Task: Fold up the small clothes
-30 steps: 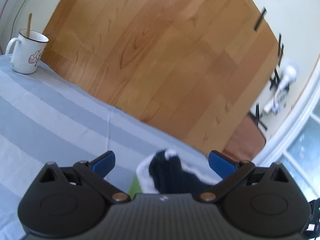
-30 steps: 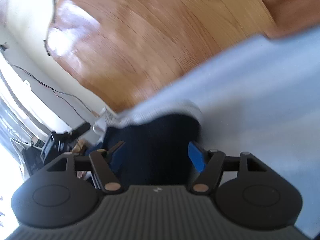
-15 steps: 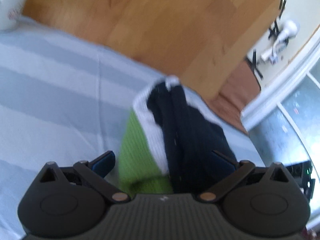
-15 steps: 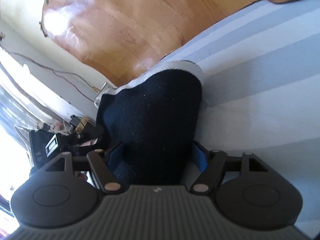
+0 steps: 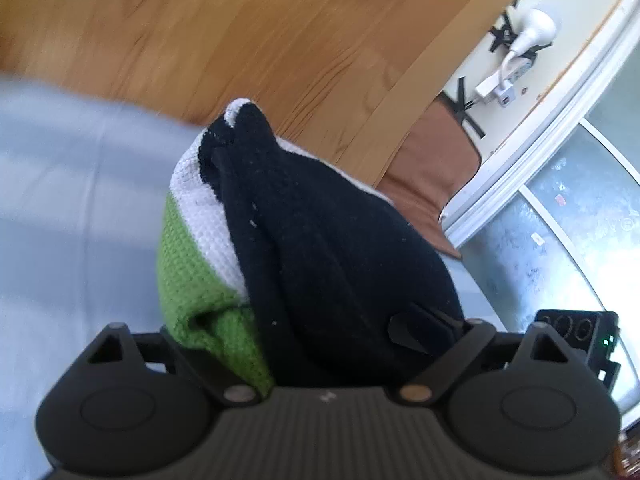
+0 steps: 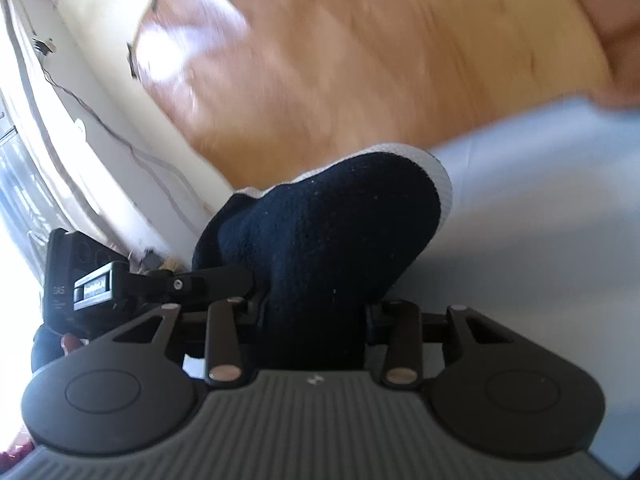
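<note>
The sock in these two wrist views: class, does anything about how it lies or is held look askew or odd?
Yes. The sock is bunched rather than flat: its black part is creased lengthwise over the green and white bands, and both the left claw and right claw pinch it over the striped cloth. Nothing looks torn.

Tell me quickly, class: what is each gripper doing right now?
Left gripper: shut on the sock, black with green and white bands.
Right gripper: shut on the same sock's black end.

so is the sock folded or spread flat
Folded: in the left wrist view the sock is bunched in layers, black over white and green, between the left gripper fingers.
</note>
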Available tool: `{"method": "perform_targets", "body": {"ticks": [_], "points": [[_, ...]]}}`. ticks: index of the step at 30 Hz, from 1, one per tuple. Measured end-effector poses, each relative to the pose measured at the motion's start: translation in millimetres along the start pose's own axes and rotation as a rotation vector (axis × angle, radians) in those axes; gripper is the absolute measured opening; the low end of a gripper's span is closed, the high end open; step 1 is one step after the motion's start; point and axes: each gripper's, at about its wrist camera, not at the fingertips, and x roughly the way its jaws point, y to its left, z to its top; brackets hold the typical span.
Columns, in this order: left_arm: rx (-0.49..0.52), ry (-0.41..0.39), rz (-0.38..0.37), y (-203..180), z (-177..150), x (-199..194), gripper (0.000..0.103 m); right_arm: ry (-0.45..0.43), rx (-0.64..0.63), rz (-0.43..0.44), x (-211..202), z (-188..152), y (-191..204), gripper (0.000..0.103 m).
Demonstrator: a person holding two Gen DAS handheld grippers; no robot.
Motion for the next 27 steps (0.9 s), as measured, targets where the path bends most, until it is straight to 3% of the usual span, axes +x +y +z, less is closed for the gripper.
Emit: {"method": "perform_targets", "body": {"ticks": [4, 8, 16, 21, 24, 27], "points": [[0.037, -0.051, -0.015, -14.9, 35.1, 31.7, 0.092, -0.080, -0.043, -0.011, -3.3, 40.0, -21.4, 0.044], [0.036, -0.072, 0.024, -13.0, 65.1, 80.2, 0.088, -0.103, -0.070, -0.057, 12.2, 74.4, -58.5, 0.044], [-0.018, -0.019, 0.136, 13.6, 70.7, 160.9, 0.084, -0.037, -0.009, -0.219, 50.2, 84.2, -119.8, 0.048], [0.023, -0.083, 0.216, 2.9, 57.7, 148.4, 0.091, -0.054, -0.026, -0.233, 41.5, 78.6, -116.8, 0.060], [0.085, -0.135, 0.316, -15.0, 39.1, 134.3, 0.093, -0.098, -0.011, -0.267, 31.6, 77.0, -113.8, 0.067], [0.133, -0.144, 0.361, -28.6, 18.7, 116.5, 0.094, -0.132, 0.012, -0.292, 14.4, 66.5, -113.7, 0.069]]}}
